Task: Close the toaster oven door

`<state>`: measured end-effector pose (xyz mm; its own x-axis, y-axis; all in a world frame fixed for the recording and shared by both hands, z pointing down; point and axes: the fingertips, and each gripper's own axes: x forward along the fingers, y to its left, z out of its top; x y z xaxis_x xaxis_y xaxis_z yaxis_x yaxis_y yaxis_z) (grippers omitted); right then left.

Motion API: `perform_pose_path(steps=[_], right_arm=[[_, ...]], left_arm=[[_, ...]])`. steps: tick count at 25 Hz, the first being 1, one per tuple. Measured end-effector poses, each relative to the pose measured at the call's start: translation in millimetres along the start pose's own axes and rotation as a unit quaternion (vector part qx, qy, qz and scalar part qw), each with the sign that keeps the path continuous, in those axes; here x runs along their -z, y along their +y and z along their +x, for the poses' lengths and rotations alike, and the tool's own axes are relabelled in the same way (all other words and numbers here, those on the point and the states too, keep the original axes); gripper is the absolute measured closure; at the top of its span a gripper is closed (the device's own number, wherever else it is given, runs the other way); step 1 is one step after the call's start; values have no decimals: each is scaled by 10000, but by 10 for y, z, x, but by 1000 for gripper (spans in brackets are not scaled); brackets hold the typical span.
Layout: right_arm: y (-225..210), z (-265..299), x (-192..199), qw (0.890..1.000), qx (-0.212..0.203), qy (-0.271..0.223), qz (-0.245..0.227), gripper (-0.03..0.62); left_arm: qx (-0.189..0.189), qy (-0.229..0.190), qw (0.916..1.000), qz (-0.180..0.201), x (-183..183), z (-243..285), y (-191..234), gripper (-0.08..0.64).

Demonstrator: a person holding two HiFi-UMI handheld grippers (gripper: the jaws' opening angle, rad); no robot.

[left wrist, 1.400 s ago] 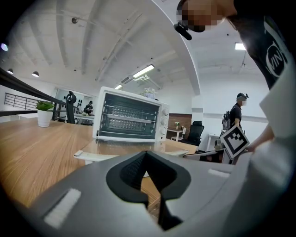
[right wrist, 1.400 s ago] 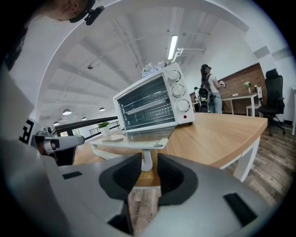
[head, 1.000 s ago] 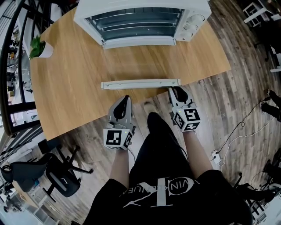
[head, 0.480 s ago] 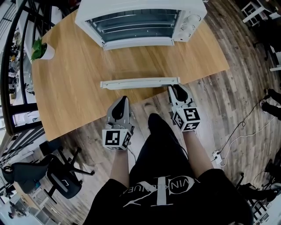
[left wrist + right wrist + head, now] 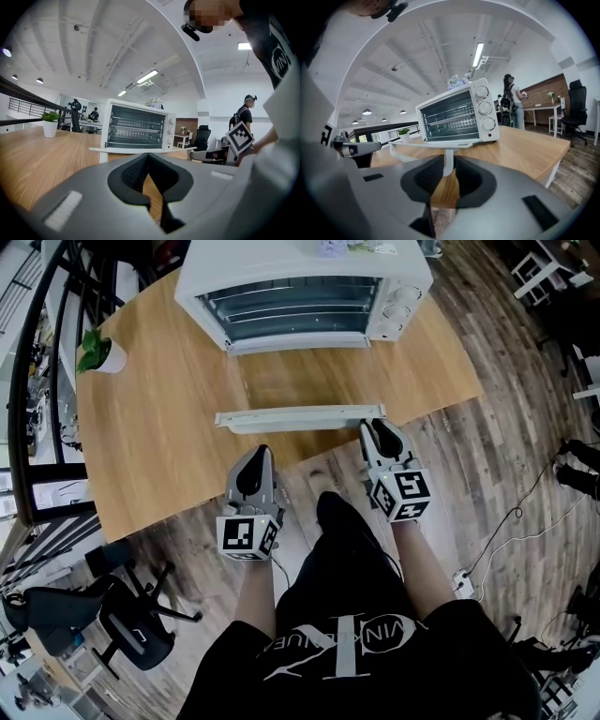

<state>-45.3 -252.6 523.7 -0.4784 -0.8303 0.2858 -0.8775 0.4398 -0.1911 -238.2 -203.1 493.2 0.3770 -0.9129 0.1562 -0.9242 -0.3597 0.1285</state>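
A white toaster oven [image 5: 300, 287] stands at the far side of the wooden table [image 5: 159, 427]. Its glass door lies open and flat, and the white handle bar [image 5: 300, 416] points towards me. My right gripper [image 5: 373, 429] is at the bar's right end. In the right gripper view the handle's white post [image 5: 448, 161] sits between the two jaws of the right gripper [image 5: 449, 165], which are closed against it. My left gripper [image 5: 255, 456] hangs at the table's near edge, below the bar and apart from it. The left gripper [image 5: 149, 159] is shut and holds nothing.
A small potted plant [image 5: 98, 351] stands at the table's left edge. An office chair [image 5: 131, 615] is on the floor at lower left, and a cable [image 5: 506, 531] runs over the floor at right. A person [image 5: 511, 105] stands in the background, beyond the oven.
The head view has shifted slightly. The door stays open and flat, and both grippers stay where they were.
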Motion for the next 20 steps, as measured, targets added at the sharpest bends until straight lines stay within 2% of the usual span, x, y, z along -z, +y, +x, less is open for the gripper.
perform_pose_path(steps=[20], right_arm=[[17,23,-651,9997,-105,-198,-41,523]], left_arm=[[-16,-283,9995,130,-500,99,118,551]])
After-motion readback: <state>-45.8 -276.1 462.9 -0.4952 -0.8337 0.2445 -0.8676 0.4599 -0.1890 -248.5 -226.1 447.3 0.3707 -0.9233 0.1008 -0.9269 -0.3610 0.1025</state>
